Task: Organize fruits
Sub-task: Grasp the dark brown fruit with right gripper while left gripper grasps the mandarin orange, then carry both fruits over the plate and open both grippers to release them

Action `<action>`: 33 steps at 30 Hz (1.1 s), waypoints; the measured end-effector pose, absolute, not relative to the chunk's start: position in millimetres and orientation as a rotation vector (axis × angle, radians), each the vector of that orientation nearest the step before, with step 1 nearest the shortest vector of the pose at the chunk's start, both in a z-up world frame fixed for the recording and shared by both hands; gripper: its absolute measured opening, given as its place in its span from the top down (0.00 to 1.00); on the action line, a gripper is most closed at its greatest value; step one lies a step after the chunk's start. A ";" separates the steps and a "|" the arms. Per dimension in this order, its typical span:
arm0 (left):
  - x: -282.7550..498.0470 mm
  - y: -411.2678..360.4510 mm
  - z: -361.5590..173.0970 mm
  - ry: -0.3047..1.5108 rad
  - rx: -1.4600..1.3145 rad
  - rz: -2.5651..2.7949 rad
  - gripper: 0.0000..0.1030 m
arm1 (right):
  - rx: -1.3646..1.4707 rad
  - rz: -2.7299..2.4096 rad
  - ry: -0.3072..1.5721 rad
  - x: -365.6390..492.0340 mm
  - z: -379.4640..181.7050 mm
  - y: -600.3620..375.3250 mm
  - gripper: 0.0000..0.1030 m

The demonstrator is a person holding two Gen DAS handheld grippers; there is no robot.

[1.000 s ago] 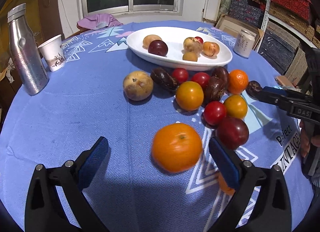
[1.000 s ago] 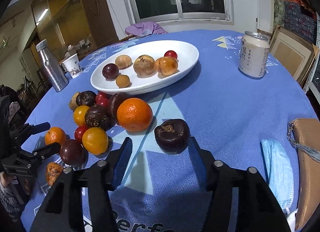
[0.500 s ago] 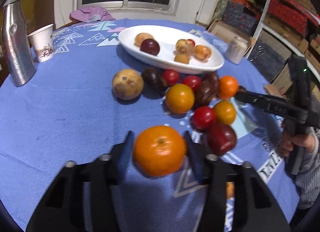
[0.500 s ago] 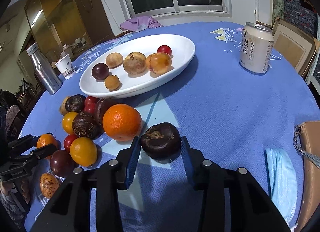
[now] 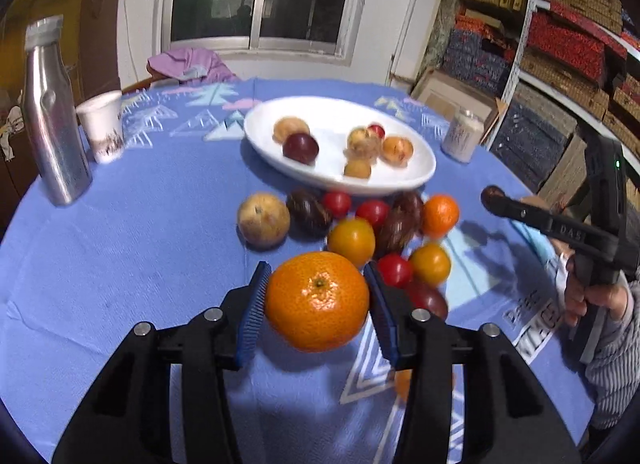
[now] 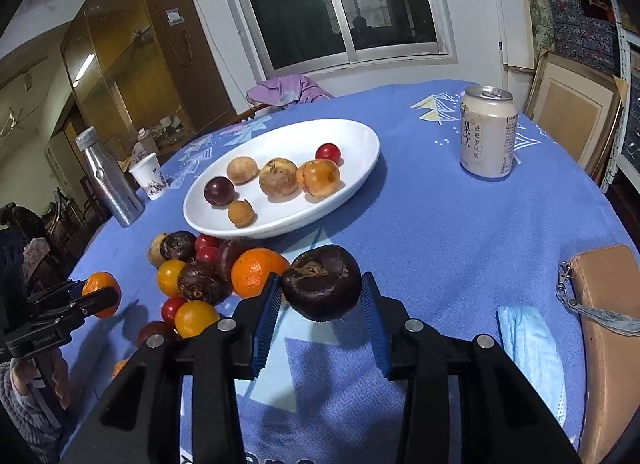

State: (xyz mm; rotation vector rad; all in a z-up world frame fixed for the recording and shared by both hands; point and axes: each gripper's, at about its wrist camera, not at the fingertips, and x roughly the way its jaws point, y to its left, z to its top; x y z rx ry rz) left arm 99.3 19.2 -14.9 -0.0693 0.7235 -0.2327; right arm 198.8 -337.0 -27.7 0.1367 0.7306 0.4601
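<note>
- The left tool (image 5: 316, 300) pinches a big orange (image 5: 317, 301) between its two blue pads (image 5: 252, 318). The orange hangs above the blue cloth (image 5: 120, 264) on the worktop, with its shadow under it.
- The right tool (image 6: 320, 304) pinches a dark brown fruit (image 6: 322, 288) between its blue pads (image 6: 264, 320). This fruit is also up in the air, over the cloth.
- A white plate (image 6: 352, 167) sits farther back on the worktop. In it are a dark plum (image 6: 219, 190), a small red tomato (image 6: 328, 152) and a few yellow-brown fruits.
- Just in front of the plate is a pile of loose fruit (image 5: 360, 223) on the cloth: red tomatoes, yellow ones, dark brown ones, a small orange (image 5: 440, 215) and a spotty tan fruit (image 5: 263, 219).
- From the right camera, the pile lies to the left of the dark brown fruit, and the small orange is just beside the left pad.
- A silver bottle (image 5: 52, 111) and a paper cup (image 5: 102, 125) stand near each other at the left side of the worktop.
- A drink can (image 6: 487, 131) stands to the right of the plate.
- A tan pouch (image 6: 608, 324) and a light blue mask (image 6: 532, 348) lie at the right edge.
</note>
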 end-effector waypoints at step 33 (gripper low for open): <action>401.4 -25.6 -19.6 0.924 -0.110 -0.209 0.33 | 0.051 0.407 0.919 431.2 -36.0 -237.7 0.58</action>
